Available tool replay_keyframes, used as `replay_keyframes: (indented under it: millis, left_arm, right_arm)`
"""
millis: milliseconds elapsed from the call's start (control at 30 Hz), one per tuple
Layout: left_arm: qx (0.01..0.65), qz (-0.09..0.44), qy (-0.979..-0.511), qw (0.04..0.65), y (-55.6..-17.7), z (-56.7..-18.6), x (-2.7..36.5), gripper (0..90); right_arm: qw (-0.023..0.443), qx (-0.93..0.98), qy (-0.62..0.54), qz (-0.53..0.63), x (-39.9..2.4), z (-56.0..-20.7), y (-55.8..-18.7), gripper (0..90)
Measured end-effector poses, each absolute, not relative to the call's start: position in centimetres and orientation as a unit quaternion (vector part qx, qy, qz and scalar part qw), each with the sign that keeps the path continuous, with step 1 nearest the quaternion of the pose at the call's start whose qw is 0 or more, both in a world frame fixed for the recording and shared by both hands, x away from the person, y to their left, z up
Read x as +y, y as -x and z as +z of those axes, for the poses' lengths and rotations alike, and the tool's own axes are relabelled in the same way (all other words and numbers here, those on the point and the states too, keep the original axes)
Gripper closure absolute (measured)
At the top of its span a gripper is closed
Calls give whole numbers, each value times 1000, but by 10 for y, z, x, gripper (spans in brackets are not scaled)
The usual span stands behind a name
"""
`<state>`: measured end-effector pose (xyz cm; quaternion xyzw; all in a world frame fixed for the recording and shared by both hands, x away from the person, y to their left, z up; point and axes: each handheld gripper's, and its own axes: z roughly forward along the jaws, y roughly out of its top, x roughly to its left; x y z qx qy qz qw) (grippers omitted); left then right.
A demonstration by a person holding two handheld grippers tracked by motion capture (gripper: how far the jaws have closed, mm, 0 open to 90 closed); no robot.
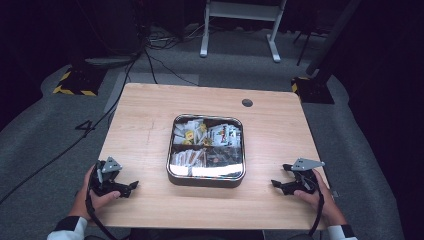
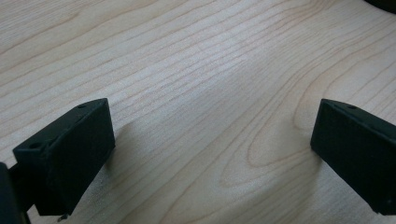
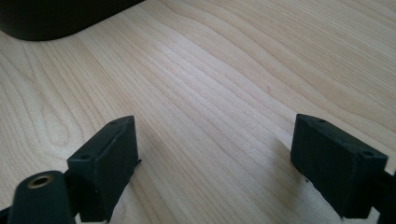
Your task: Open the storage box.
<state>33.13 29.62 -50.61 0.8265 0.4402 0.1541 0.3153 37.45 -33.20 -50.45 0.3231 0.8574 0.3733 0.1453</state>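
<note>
We see a dim lab or studio: hazard-striped stand bases [image 1: 75, 82] at ten o'clock, floor cables [image 1: 160, 42] and a white frame [image 1: 240, 27] at twelve.

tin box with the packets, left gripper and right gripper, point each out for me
tin box [image 1: 206, 180]: high view, on its front wall.
left gripper [image 1: 131, 187]: high view, midway between its jaw tips.
right gripper [image 1: 278, 186]: high view, midway between its jaw tips.
</note>
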Motion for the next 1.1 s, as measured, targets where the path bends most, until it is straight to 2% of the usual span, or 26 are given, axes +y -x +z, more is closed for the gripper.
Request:
replay_keyframes:
  millis: [400, 600, 767, 1100]
  left_arm:
    - [436, 153, -830, 312, -333, -505, 296, 3]
    - [433, 150, -831, 314, -333, -506, 295, 3]
    - [432, 153, -830, 318, -334, -506, 294, 5]
    - [434, 154, -828, 319, -333, -507, 293, 4]
  right_arm:
    - [153, 850, -341, 370, -332, -504, -378, 153]
    - [157, 848, -345, 370, -334, -498, -379, 188]
    - [155, 844, -327, 395, -326, -478, -385, 248]
    - [158, 847, -296, 412, -302, -445, -403, 263]
